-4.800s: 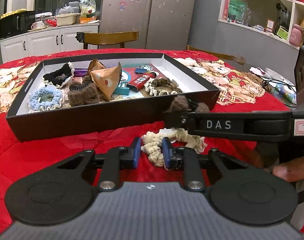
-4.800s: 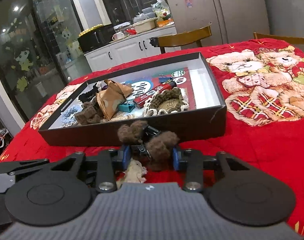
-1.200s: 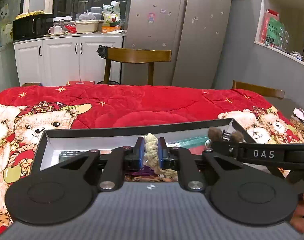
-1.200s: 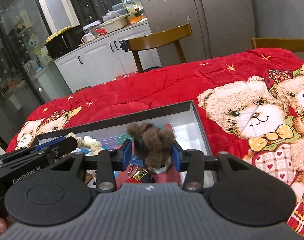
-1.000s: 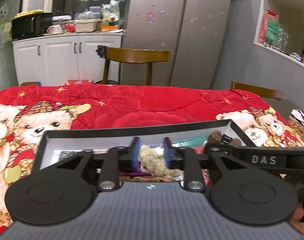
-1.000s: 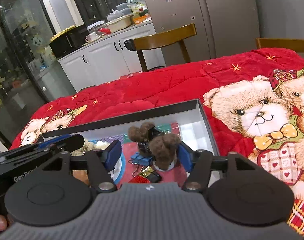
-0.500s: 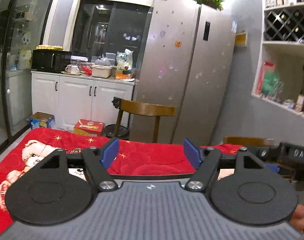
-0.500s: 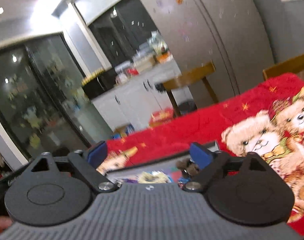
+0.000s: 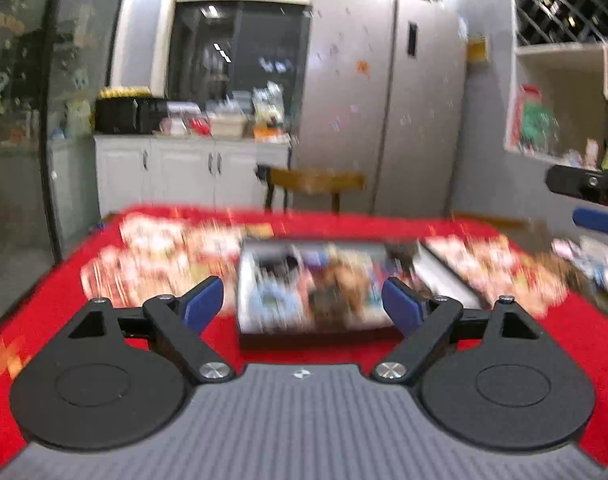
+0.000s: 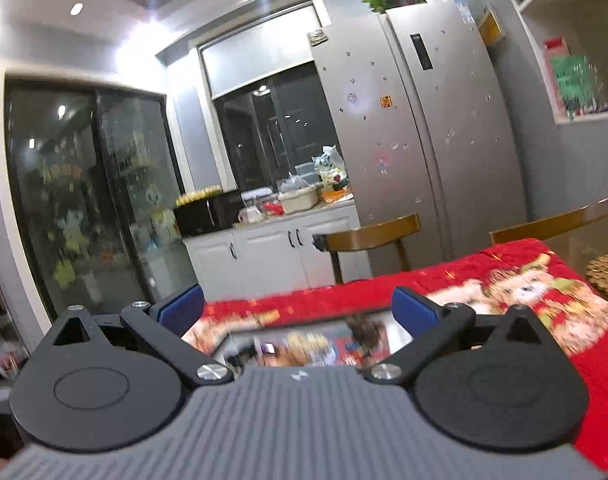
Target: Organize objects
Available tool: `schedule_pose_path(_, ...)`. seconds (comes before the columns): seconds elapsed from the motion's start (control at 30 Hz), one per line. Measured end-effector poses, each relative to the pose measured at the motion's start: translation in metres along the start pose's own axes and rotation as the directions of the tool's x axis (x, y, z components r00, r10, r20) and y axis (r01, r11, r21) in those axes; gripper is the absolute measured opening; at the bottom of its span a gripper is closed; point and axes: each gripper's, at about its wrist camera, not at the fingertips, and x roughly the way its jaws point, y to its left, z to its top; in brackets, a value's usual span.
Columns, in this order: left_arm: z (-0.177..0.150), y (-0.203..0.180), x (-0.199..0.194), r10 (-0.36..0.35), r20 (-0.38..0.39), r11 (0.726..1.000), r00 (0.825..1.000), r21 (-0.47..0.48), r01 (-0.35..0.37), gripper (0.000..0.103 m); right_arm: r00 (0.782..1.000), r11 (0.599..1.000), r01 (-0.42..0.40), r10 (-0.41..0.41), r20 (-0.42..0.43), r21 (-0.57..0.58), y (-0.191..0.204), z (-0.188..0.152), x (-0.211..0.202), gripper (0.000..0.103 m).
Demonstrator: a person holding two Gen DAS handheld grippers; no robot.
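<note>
A black box full of small items sits on the red bear-print tablecloth; motion blur smears its contents, among them brown and blue scrunchies. My left gripper is wide open and empty, held back from and above the box. My right gripper is also wide open and empty, raised above the box, where a brown fuzzy item lies near the right end. The right gripper's tip also shows at the left wrist view's right edge.
A wooden chair stands behind the table, with a second chair at the right. White cabinets and a grey fridge are beyond. Shelves hang on the right wall. A woven coaster lies at the table's right.
Both grippers opened and dropped their scrunchies into the box, then lifted away and pulled back. The left view has now tilted down so the box shows again.
</note>
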Motion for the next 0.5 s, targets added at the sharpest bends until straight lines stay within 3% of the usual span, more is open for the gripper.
schedule_pose_path(0.13,-0.044,-0.007,0.001,-0.068,-0.071,0.998,0.995,-0.010,0.067,0.091,0.996,0.993,-0.029,0.019,-0.090,-0.112,0.011,-0.046,-0.009,0.103)
schedule_pose_path(0.23,-0.060,-0.008,0.003,-0.085,-0.060,0.996,0.995,-0.046,0.082,0.091,0.990,0.994,-0.010,-0.005,-0.139,-0.109,0.008,-0.073,-0.011,0.103)
schedule_pose_path(0.37,-0.072,-0.017,0.003,-0.025,-0.008,1.000,1.000,0.010,0.025,0.091,0.982,0.997,0.041,-0.051,-0.180,-0.058,-0.004,-0.093,-0.009,0.103)
schedule_pose_path(0.5,-0.070,-0.021,0.019,-0.008,-0.051,0.999,0.999,0.039,0.010,0.091,0.980,0.994,0.067,-0.081,-0.182,-0.081,-0.006,-0.099,-0.005,0.103)
